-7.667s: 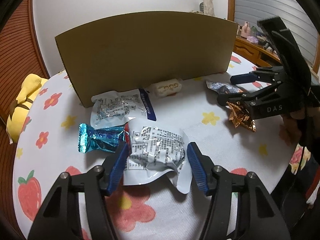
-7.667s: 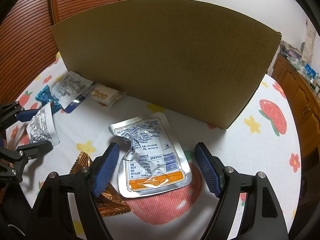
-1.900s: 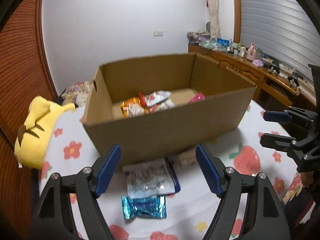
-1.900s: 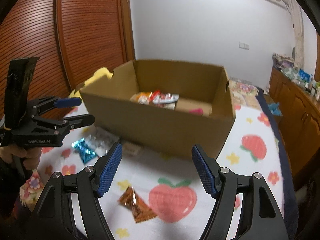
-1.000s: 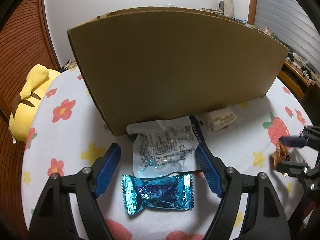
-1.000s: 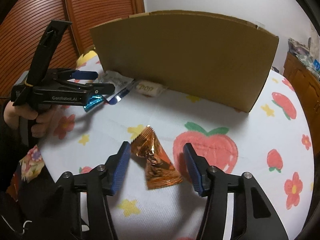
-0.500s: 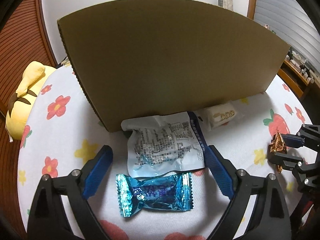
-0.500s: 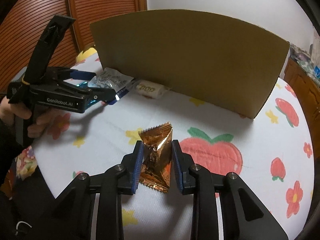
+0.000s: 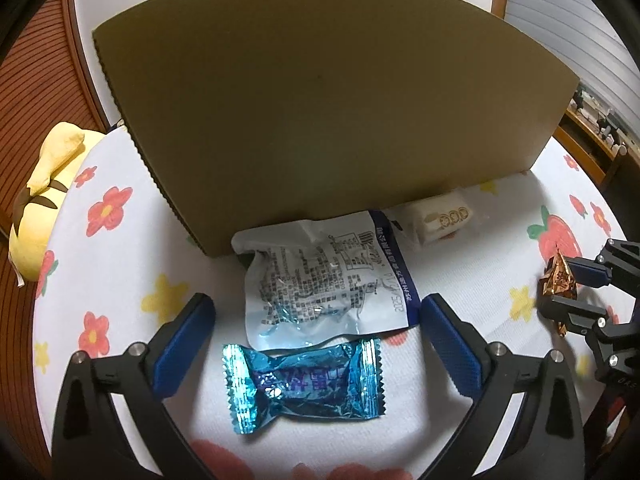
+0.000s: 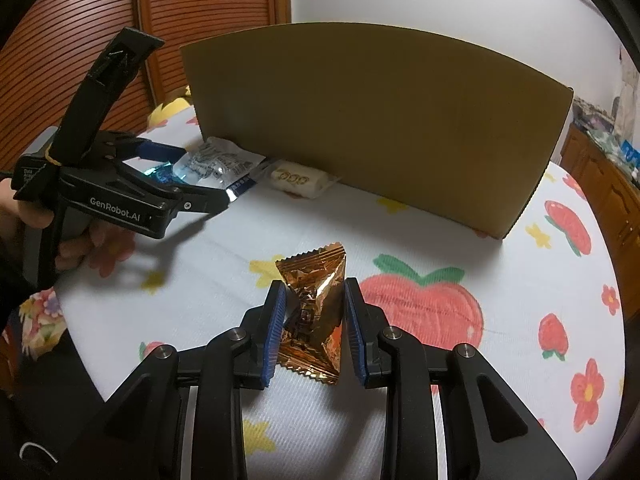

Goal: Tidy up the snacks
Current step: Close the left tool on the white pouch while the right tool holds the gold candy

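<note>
A tall cardboard box (image 9: 320, 100) stands on the tablecloth, its near wall hiding the inside. In front of it lie a silver-white packet (image 9: 324, 280), a blue foil candy (image 9: 304, 388) and a small white snack (image 9: 444, 218). My left gripper (image 9: 316, 308) hovers over the packet and candy with its jaws opening wide; the pads touch neither. My right gripper (image 10: 314, 292) is shut on a copper foil packet (image 10: 316, 280), which stands upright between the pads. The right wrist view shows the left gripper (image 10: 200, 176) near the silver-white packet (image 10: 218, 164). From the left wrist, the right gripper (image 9: 576, 292) sits at the far right.
A yellow plush toy (image 9: 44, 184) lies at the table's left edge. The white cloth (image 10: 420, 308) printed with flowers and strawberries covers the round table. A hand (image 10: 24, 208) holds the left gripper's handle. Slatted wooden doors (image 10: 80, 20) stand behind on the left.
The right jaws have shut on the copper packet, which now stands upright between the pads. The left jaws have spread wider and sit closer over the silver-white packet and blue candy.
</note>
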The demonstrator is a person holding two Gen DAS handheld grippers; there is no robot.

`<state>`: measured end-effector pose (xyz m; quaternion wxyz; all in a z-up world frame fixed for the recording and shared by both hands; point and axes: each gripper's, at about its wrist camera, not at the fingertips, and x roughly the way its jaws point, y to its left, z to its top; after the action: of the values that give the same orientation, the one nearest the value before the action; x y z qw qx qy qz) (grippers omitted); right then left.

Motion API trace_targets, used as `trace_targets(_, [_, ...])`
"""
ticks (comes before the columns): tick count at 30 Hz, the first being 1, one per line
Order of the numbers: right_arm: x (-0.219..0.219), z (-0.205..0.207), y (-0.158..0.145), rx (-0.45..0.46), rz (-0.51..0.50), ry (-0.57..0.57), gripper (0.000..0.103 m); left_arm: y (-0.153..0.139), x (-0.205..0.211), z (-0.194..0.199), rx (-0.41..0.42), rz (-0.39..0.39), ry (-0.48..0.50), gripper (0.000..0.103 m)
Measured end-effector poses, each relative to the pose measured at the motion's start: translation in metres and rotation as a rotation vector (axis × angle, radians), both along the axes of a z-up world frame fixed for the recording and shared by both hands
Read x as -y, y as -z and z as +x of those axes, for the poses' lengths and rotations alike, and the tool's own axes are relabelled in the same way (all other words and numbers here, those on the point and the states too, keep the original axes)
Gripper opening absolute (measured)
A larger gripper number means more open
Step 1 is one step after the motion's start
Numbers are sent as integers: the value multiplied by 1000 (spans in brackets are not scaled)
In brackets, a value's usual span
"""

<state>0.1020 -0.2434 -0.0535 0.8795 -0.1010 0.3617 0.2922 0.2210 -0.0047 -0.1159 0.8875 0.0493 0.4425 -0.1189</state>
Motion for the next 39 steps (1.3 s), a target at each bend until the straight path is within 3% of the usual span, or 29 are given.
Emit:
trace_targets(11, [-2,2,0,5,-6,0,27,0,5,-6,-4,5,-3,103])
trace_targets(22, [-2,0,1,9,-8,1,27,-11,12,20,-31,-21,29,101])
trace_targets(25, [-2,0,1,9,-7,1,27,-6,15,28,-47,2,27,95])
trace_targets(33, [-2,1,1,9,-7,1,27,-5,13,15,11,-4,57,80])
trace_targets(36, [-2,0,1,10,-7,1,27,-7,5,11,34,-29,43,69])
trace_targets(37, [-2,1,1,10,-7,1,27,-9,1,9,47,-31,31,58])
trace_targets(39, [-2,1,1,10,-7,1,27,-10,-4,6,48,-40,29,58])
